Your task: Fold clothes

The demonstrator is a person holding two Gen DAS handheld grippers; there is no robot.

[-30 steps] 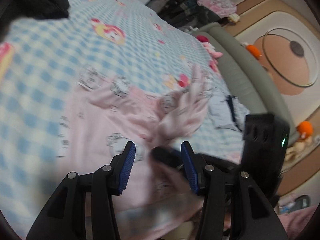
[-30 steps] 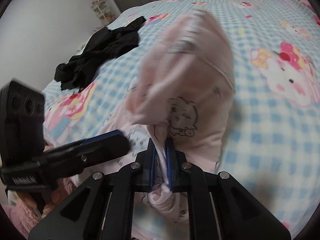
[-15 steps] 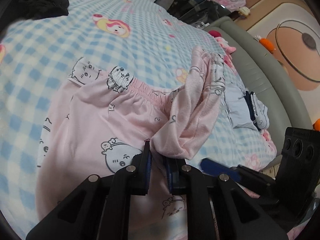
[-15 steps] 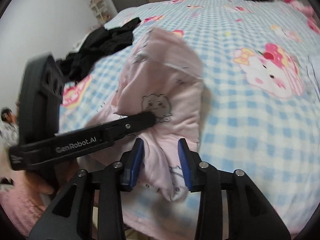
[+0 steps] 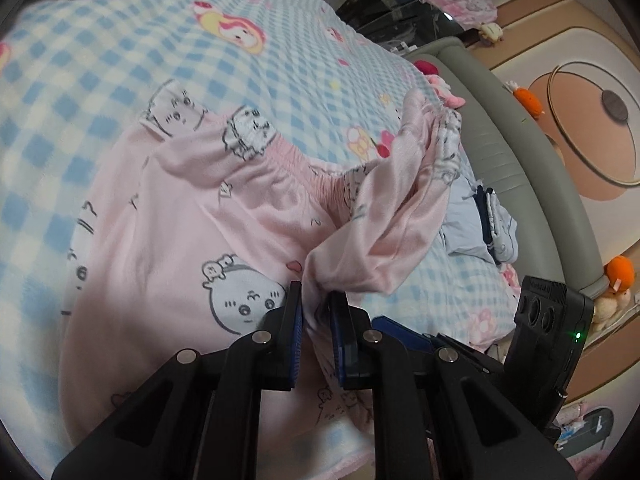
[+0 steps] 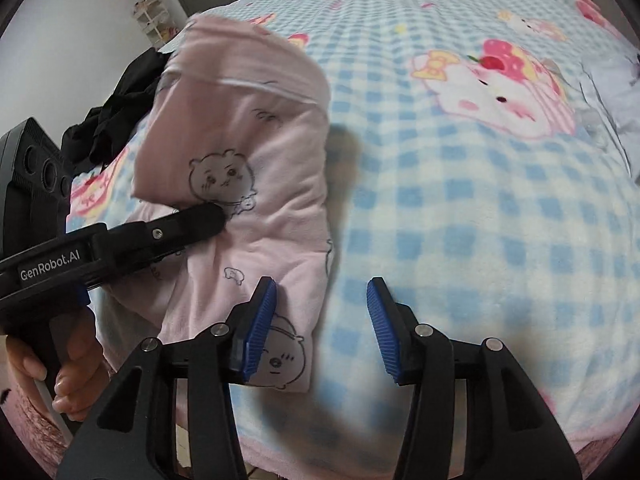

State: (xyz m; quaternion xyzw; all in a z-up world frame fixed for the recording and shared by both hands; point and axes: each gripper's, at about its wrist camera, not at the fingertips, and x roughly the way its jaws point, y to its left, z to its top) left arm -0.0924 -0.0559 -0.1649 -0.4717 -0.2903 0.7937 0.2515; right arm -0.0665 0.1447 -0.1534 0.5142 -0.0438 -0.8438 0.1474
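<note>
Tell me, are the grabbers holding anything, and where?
The left gripper pinches the pink pants by a bunched, lifted fold of fabric. The right gripper is open and holds nothing.

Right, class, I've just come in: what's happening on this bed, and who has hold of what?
A person is folding pink pyjama trousers on a blue checked blanket, using a handheld gripper in each hand. The left gripper is shut on a bunched fold of the pink fabric, lifted off the rest of the garment. The right gripper is open and holds nothing, over the garment's edge. A black garment lies further back, and a light blue one at the side.
</note>
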